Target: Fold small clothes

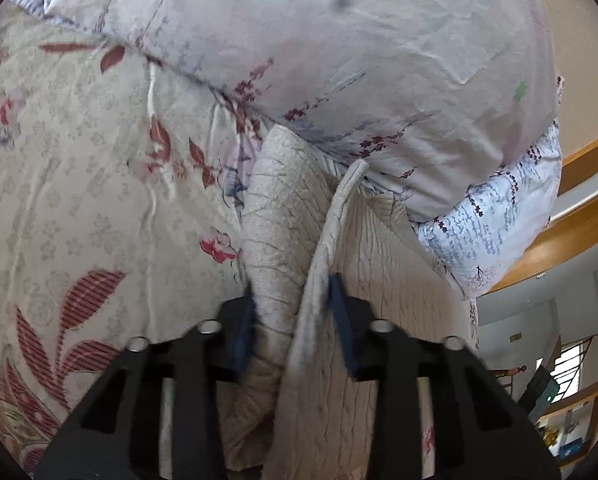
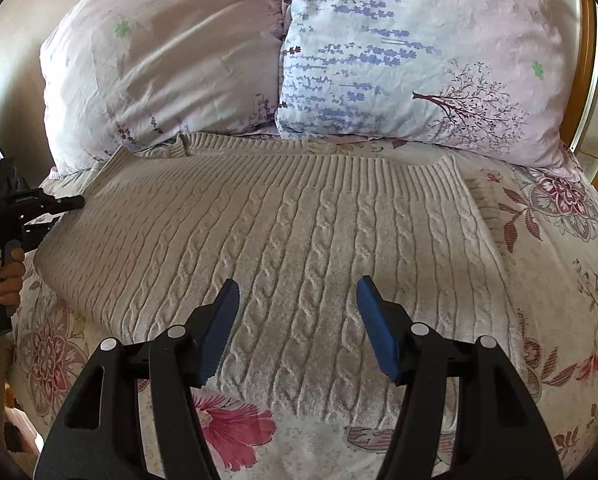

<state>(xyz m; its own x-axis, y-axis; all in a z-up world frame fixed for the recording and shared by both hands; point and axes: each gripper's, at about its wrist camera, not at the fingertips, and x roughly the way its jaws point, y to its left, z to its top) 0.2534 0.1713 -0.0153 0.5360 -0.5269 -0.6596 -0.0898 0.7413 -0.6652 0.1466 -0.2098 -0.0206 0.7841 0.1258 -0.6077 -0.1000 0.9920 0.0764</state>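
Observation:
A beige cable-knit sweater (image 2: 291, 240) lies spread flat on the floral bedsheet, its ribbed hem toward the pillows. My right gripper (image 2: 297, 292) hovers open and empty just above the sweater's near part. My left gripper (image 1: 293, 292) is shut on a bunched fold of the sweater (image 1: 283, 240) at its edge. In the right wrist view the left gripper (image 2: 65, 202) shows at the sweater's far left edge, held by a hand.
Two floral pillows (image 2: 159, 60) (image 2: 419, 60) lie just beyond the sweater. The floral bedsheet (image 2: 559, 280) surrounds it. A wooden bed frame (image 1: 579, 232) runs along the right in the left wrist view, with shelves beyond.

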